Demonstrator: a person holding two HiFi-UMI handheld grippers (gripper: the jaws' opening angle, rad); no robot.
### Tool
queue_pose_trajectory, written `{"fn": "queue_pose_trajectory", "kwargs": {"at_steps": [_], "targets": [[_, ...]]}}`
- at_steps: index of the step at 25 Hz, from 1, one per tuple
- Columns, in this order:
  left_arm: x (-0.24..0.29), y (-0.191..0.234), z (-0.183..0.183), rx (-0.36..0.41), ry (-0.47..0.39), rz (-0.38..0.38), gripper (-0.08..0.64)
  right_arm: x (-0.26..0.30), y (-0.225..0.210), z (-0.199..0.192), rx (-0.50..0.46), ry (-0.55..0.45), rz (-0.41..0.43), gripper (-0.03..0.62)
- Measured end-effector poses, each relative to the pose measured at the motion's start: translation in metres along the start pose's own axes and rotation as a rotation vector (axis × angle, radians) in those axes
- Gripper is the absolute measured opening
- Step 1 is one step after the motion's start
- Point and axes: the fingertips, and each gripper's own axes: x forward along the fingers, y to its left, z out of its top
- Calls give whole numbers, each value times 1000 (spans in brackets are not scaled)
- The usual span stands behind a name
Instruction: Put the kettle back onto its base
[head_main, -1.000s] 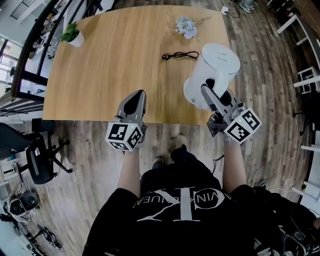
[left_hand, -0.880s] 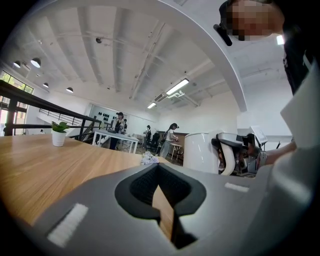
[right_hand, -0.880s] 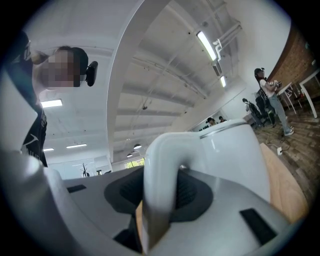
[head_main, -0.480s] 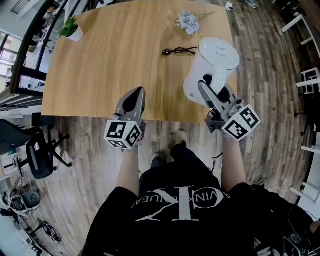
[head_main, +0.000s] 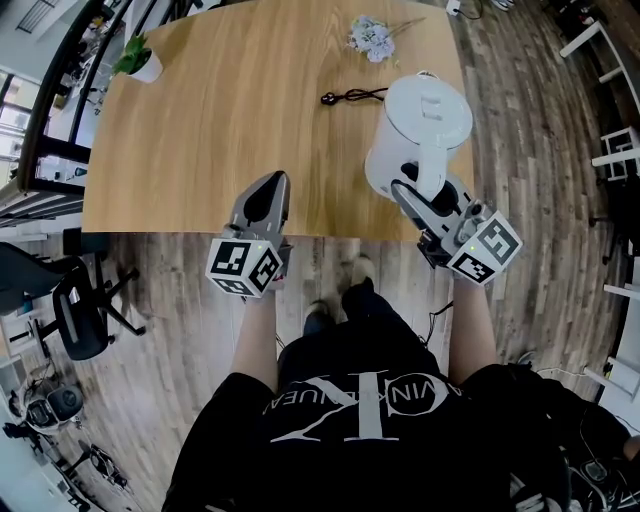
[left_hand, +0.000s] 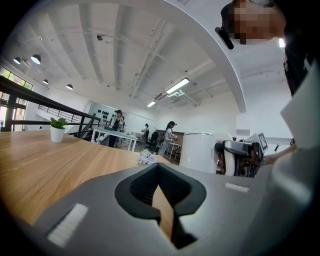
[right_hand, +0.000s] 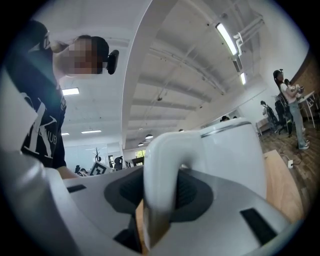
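1. The right gripper (head_main: 418, 192) is clamping its jaws on the white handle (right_hand: 159, 170) of the kettle (head_main: 425, 125). The jaws are standing partly apart, with the handle filling the gap between them.
2. The kettle is sitting straight ahead of that gripper, with its round body just beyond the jaw tips and its handle facing the person.
3. The kettle is leaning slightly over the near right corner of the wooden table (head_main: 250, 120). Whether its bottom is touching the tabletop cannot be told, and its base cannot be made out.
4. The left gripper (head_main: 270, 190) is being held at the table's near edge, well apart from the kettle and to its left. Its jaws are lying together with nothing gripped, and only a thin sliver of tabletop is showing through them.
5. In the left gripper view, the kettle is showing off to the right, with the right gripper on its handle.
6. A black cable (head_main: 352, 96) is lying on the table just beyond the kettle. A small bunch of flowers (head_main: 372, 38) is lying near the far edge, and a potted plant (head_main: 140, 62) is standing at the far left corner.
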Motion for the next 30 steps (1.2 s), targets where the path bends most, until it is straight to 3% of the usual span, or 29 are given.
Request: {"fn": "queue_pose_trajectory", "kwargs": {"at_steps": [11,20,24,30], "targets": [[-8,0,2,1,-2,-17,10,-17,12,-16,-51,108,3,132],[-12,4,6,0,-11,-16,10,-21,17,-20,-101,228,200,132],[-12,4,6,-1,-12,-20,9,-14,12,-11,-69,173,188,132],[-9,2,6,-2,-12,-27,9,-3,1,1,6,-10,51,129]]}}
